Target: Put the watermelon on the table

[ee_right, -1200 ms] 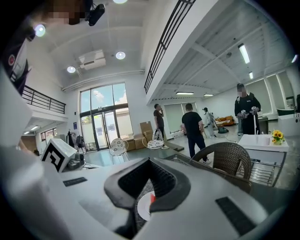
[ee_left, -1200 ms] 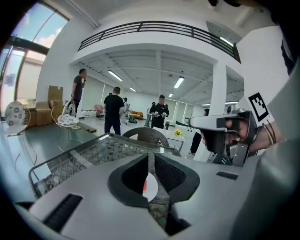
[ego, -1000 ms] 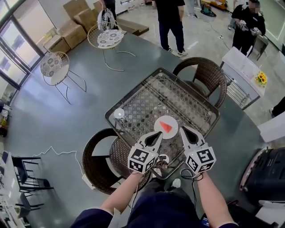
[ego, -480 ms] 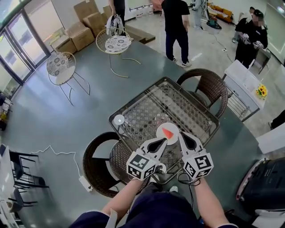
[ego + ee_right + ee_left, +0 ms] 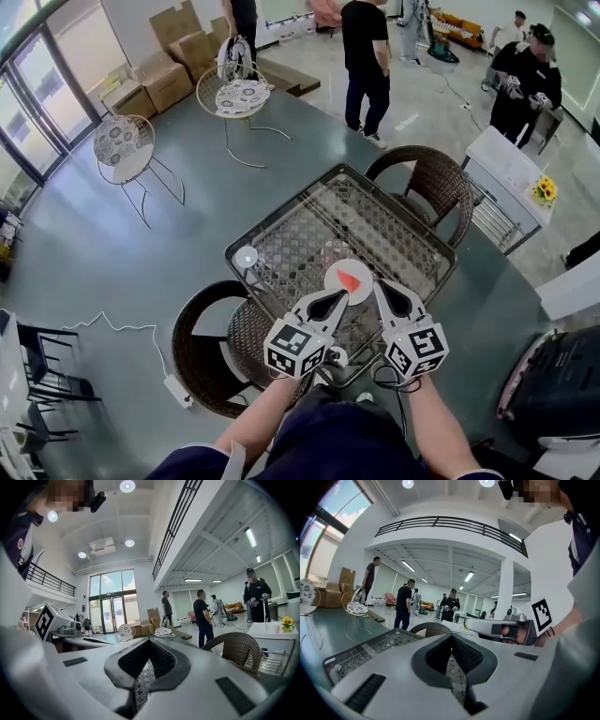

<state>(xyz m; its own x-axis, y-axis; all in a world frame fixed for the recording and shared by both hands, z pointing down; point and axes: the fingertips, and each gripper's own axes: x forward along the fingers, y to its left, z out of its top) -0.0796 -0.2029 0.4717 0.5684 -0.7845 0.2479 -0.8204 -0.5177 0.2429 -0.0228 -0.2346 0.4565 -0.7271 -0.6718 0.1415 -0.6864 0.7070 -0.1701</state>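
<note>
A red watermelon slice [image 5: 350, 279] lies on a white plate [image 5: 334, 276] near the front edge of the glass-topped lattice table [image 5: 309, 220]. My left gripper [image 5: 341, 296] hovers just short of the plate's near left rim, its jaws shut and empty. My right gripper [image 5: 380, 285] is held beside the plate's right rim, also shut and empty. In the left gripper view the left gripper [image 5: 451, 637] points almost level over the table, with its pads pressed together. The right gripper view shows the right gripper [image 5: 149, 642] likewise shut; neither gripper view shows the slice.
A small white disc [image 5: 246, 256] sits at the table's left corner. Wicker chairs stand at the far right [image 5: 429, 173] and near left [image 5: 211, 328]. Two white wire chairs [image 5: 117, 141] stand farther off. People [image 5: 366, 47] stand beyond, and a white side table with flowers [image 5: 511, 159] is at right.
Both grippers have risen slightly over the table's near edge and stayed shut. The slice and plate have not moved.
</note>
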